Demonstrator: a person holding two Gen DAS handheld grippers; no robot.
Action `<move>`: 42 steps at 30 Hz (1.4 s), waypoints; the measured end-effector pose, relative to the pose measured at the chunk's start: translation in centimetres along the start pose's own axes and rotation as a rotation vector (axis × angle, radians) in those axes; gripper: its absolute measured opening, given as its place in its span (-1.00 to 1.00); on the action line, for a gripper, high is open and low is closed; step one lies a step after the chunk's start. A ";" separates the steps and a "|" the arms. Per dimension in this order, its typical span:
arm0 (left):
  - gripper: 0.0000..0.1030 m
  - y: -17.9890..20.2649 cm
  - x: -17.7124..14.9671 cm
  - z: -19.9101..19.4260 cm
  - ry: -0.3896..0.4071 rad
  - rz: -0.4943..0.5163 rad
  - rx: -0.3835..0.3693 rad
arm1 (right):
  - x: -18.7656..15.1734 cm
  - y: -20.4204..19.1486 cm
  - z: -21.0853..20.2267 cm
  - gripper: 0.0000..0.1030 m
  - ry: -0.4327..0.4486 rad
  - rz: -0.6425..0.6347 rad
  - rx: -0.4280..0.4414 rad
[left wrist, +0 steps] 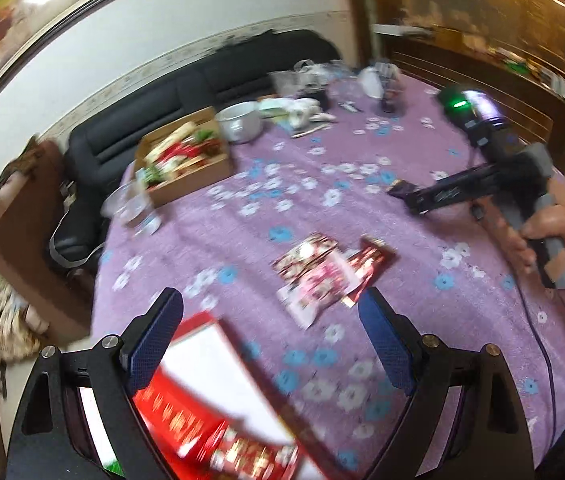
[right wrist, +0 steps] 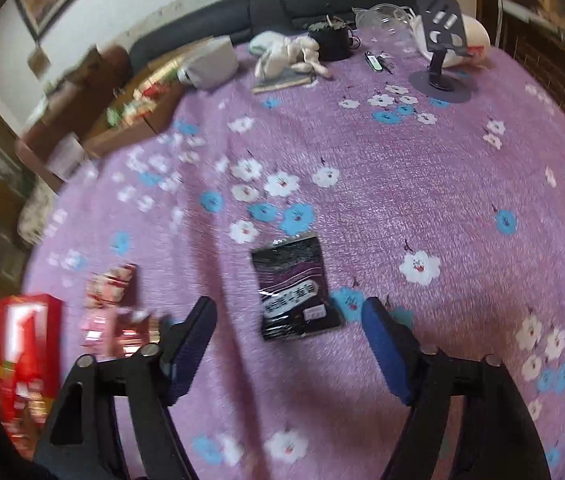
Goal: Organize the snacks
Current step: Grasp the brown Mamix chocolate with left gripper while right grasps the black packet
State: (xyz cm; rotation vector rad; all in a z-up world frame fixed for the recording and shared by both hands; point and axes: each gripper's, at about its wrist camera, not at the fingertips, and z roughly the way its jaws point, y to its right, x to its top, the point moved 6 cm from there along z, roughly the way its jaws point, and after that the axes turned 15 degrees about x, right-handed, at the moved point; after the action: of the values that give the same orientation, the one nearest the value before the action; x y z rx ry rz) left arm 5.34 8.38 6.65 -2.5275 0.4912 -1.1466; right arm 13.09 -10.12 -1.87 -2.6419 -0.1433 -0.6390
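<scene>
My left gripper (left wrist: 270, 300) hangs open over the purple flowered tablecloth (left wrist: 362, 216). A red and white box (left wrist: 186, 400) lies under its left finger, and pink snack packets (left wrist: 314, 276) and a dark red packet (left wrist: 374, 264) lie just ahead. My right gripper (right wrist: 287, 306) is open above a black snack packet (right wrist: 290, 288) that lies flat between its fingertips, with the pads clear of it. The left wrist view shows the right gripper (left wrist: 414, 196) at the right, held by a hand (left wrist: 558, 228). A cardboard box (left wrist: 186, 156) full of snacks stands at the far left.
Behind the cardboard box stand a metal pot (left wrist: 240, 122) and a clear plastic cup (left wrist: 130, 204). A phone stand (right wrist: 440, 40), a soft toy (right wrist: 290, 54) and a dark pot (right wrist: 332, 42) sit at the far edge. A black sofa (left wrist: 162, 100) runs behind the table.
</scene>
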 end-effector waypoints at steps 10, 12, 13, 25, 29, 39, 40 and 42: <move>0.75 7.3 1.9 3.8 0.093 0.269 -0.126 | -1.8 2.5 -1.6 -0.14 0.090 0.018 -0.027; 0.74 8.4 1.8 4.1 0.117 0.327 -0.139 | -2.6 3.2 -2.8 -0.14 0.102 0.071 0.032; 0.74 9.0 1.8 4.2 0.131 0.363 -0.153 | -3.1 3.6 -3.5 -0.14 0.113 0.098 0.070; 0.44 12.2 1.5 8.6 -0.002 0.537 -0.249 | -3.8 5.9 -4.7 -0.12 0.169 0.239 0.322; 0.37 12.6 1.3 9.2 -0.023 0.544 -0.279 | -3.9 6.1 -4.7 -0.12 0.162 0.259 0.334; -0.31 13.1 0.6 8.1 -0.062 0.496 -0.310 | -4.0 6.1 -4.7 -0.11 0.161 0.270 0.336; -0.32 13.1 0.6 8.1 -0.073 0.480 -0.298 | -4.0 6.2 -4.7 -0.11 0.161 0.271 0.337; -0.33 13.1 0.6 8.1 -0.093 0.444 -0.274 | -4.0 6.1 -4.7 -0.11 0.160 0.274 0.338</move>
State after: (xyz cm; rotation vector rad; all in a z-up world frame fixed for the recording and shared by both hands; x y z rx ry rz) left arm 9.58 -2.32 -3.54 -2.4870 1.1828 -0.8367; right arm 8.76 -17.66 -2.19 -2.2236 0.1437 -0.6634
